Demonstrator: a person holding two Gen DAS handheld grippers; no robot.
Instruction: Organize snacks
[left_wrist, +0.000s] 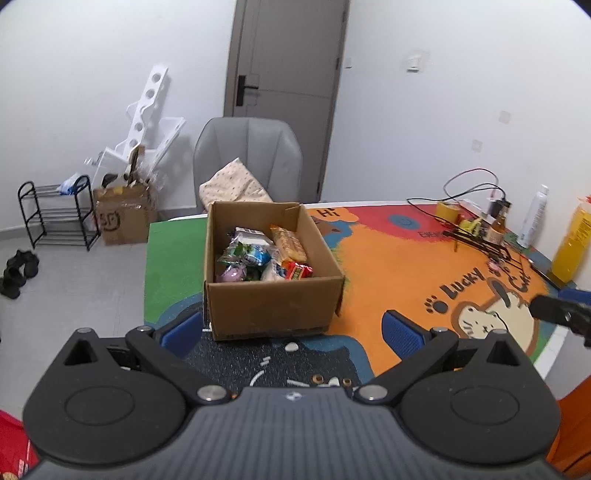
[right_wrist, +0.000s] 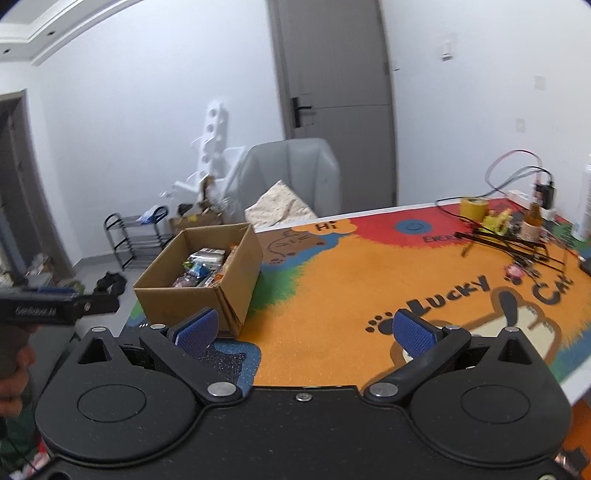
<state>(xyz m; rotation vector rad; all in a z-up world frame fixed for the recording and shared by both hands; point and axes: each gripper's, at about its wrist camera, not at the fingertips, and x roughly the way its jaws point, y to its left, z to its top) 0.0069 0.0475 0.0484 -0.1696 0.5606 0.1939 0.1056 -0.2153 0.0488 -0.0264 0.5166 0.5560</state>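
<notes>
A brown cardboard box (left_wrist: 273, 306) stands on the colourful cartoon table mat (left_wrist: 399, 266), holding several wrapped snacks (left_wrist: 266, 258). My left gripper (left_wrist: 291, 332) is open and empty, just in front of the box's near wall. In the right wrist view the box (right_wrist: 192, 299) is at the left, with snacks (right_wrist: 203, 269) inside. My right gripper (right_wrist: 306, 332) is open and empty above the orange part of the mat (right_wrist: 351, 295), to the right of the box. The right gripper's tip (left_wrist: 561, 314) shows at the right edge of the left wrist view.
A grey chair (left_wrist: 247, 162) with a folded cloth (left_wrist: 232, 184) stands behind the table. Cables, a yellow tape roll (left_wrist: 447, 210), small bottles (left_wrist: 496, 227), a white spray can (left_wrist: 532, 218) and a yellow bottle (left_wrist: 570, 247) crowd the far right. A shoe rack (left_wrist: 55, 214) and a carton (left_wrist: 122, 214) stand on the floor at the left.
</notes>
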